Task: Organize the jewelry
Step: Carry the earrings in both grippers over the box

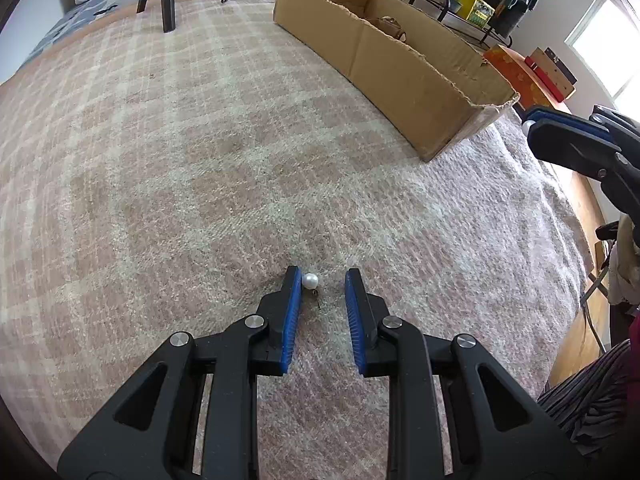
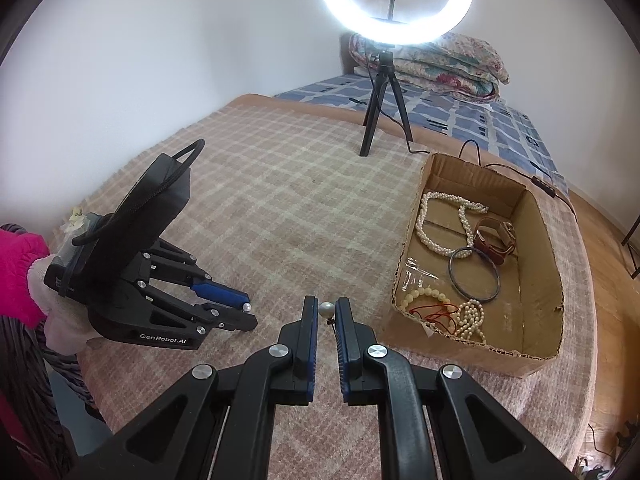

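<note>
A pearl earring (image 1: 309, 280) lies on the plaid blanket between my left gripper's (image 1: 322, 280) open fingers, touching the left pad. The left gripper also shows in the right wrist view (image 2: 245, 312), low on the blanket with that pearl (image 2: 247, 307) at its tips. My right gripper (image 2: 325, 309) is shut on a second pearl earring (image 2: 326, 309), held above the blanket just left of the cardboard box (image 2: 548, 248). The box holds pearl necklaces (image 2: 440, 220), a dark bangle (image 2: 475, 273), a brown strap watch (image 2: 496, 240) and bead bracelets (image 2: 472, 316).
A ring light on a black tripod (image 2: 382, 96) stands on the bed behind the box, with its cable (image 2: 500, 166) trailing past the box. Folded quilts (image 2: 432, 64) lie at the headboard. The bed's right edge drops to a wooden floor (image 2: 608, 216).
</note>
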Tool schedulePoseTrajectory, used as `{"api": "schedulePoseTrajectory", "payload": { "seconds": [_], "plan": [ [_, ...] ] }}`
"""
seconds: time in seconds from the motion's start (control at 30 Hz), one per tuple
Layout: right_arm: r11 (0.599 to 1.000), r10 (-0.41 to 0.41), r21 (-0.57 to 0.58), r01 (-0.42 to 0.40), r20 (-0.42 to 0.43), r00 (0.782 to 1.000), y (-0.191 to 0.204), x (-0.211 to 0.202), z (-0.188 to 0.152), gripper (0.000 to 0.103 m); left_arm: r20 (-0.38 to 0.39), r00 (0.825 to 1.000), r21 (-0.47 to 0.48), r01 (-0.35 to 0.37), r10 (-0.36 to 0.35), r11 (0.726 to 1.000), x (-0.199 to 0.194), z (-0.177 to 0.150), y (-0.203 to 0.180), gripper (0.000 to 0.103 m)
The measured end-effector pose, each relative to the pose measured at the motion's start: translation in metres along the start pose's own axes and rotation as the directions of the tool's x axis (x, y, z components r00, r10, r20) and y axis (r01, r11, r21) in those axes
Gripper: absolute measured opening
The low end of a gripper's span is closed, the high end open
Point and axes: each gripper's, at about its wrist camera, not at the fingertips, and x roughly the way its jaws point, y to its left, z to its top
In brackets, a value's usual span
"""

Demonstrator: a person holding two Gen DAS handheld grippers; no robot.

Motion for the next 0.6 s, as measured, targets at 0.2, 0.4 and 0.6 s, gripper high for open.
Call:
{"api": "schedulePoseTrajectory", "payload": {
  "seconds": [0.2,0.4,0.6],
  "plan": [
    [1.0,-0.004,0.002,0.004,0.002,1.0,-0.003,-0.001,-0.001,0.006,0.03,0.999,0.038,-0.039,0.037,0.999,0.001,0.0,-0.004,0.007],
    [1.0,-0.013,0.0,0.013,0.009,1.0,-0.003,-0.004,0.001,0.006,0.069,0.997,0.006,-0.018,0.017,1.0,-0.019,-0.002,0.005,0.006],
    [1.0,-0.029,0.012,0.029,0.028,0.999,-0.007,-0.011,0.003,0.006,0.173,0.985,-0.07,0.019,-0.006,0.997,-0.061,0.018,0.029,0.006]
  ]
}}
